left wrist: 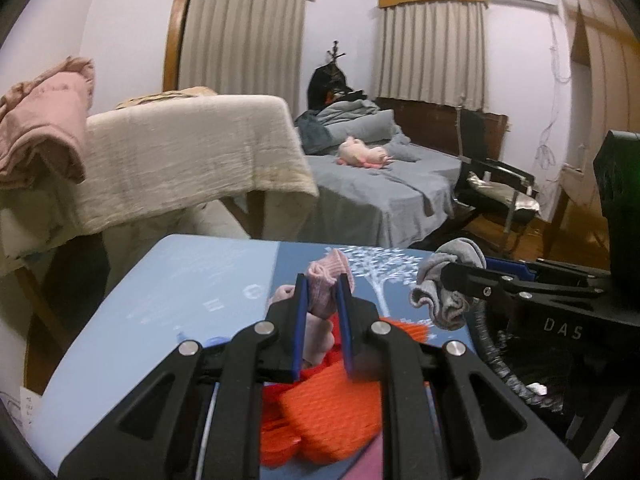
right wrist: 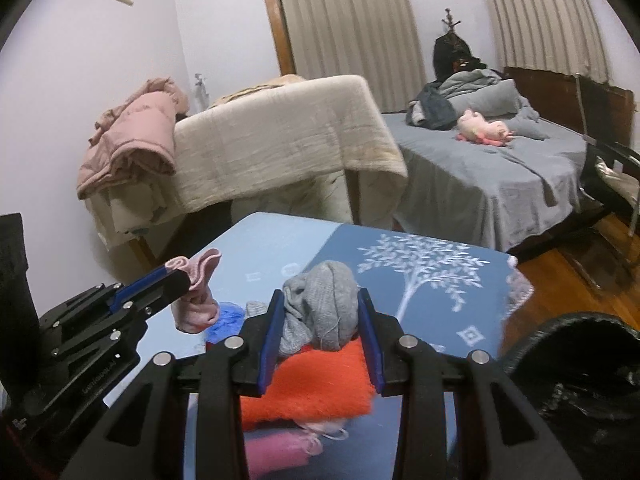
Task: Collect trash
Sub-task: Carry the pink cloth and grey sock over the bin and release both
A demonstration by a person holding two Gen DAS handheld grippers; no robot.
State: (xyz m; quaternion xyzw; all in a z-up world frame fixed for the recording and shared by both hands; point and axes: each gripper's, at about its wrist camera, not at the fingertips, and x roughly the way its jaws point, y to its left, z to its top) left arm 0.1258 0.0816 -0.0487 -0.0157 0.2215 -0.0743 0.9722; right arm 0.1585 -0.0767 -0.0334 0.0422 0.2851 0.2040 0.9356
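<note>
**Two soft bundles in the air, and a bin that is barely in sight**

The left claw [left wrist: 322, 304] is nearly closed, pinching a pink sock [left wrist: 326, 286] between its blue pads; the right claw [right wrist: 320, 320] stands wider, clamped on a grey sock bundle [right wrist: 324, 304]. Both bundles hang clear above the blue surface [right wrist: 280, 240], over an orange knit cloth [right wrist: 316, 376] lying at six o'clock from the grey one.

What worries me: the pink sock droops loose below the pads, so a swing could shake it free or let its tail snag the orange cloth. The grey bundle bulges past the pads, held by squeeze alone; it could slip if tilted. The two claws are close side by side and might knock together.

The black-lined bin [right wrist: 580, 360], at four o'clock in the right view, is cut off by the frame edge, so its mouth is hard to judge. Something blue [right wrist: 228, 316] behind the pink sock is too blurred to name.
</note>
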